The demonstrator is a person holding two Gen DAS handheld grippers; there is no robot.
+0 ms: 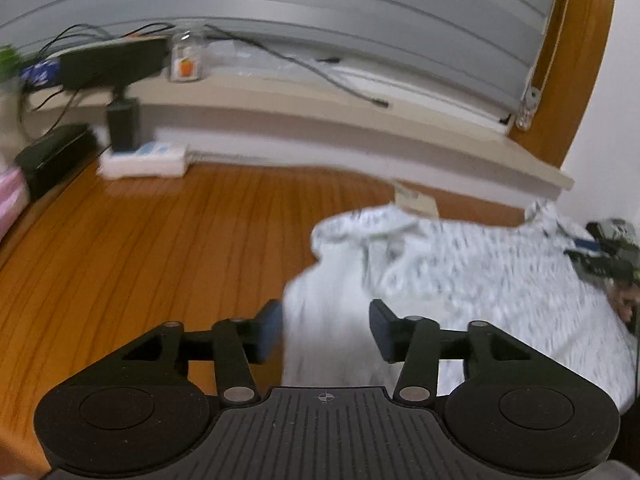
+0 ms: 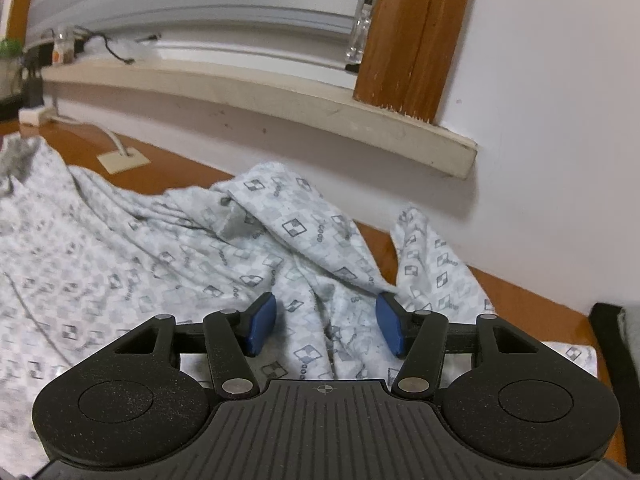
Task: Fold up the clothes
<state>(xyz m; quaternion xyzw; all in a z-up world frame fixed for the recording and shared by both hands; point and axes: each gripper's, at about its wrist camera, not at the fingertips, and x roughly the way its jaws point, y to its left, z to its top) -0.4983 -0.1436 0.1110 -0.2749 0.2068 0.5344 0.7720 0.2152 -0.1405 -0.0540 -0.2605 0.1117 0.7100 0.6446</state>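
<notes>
A white garment with a grey square print [image 1: 480,280] lies crumpled on the wooden table [image 1: 140,240]. In the blurred left wrist view, my left gripper [image 1: 326,328] hovers open over the garment's left edge. Its blue pads [image 1: 270,330] stand apart and clear of the cloth. In the right wrist view the garment [image 2: 120,260] spreads in folds, with a raised ridge in the middle. My right gripper [image 2: 326,320] is open just above those folds. The cloth passes under the gap between its jaws and neither pad [image 2: 262,322] presses on it.
A window sill [image 2: 280,96] with blinds runs along the back wall. On and below it are a black device [image 1: 104,64], a jar [image 1: 186,58], cables, a white power strip [image 1: 144,160] and a black box [image 1: 52,156]. A dark strap [image 2: 612,340] lies at the table's right.
</notes>
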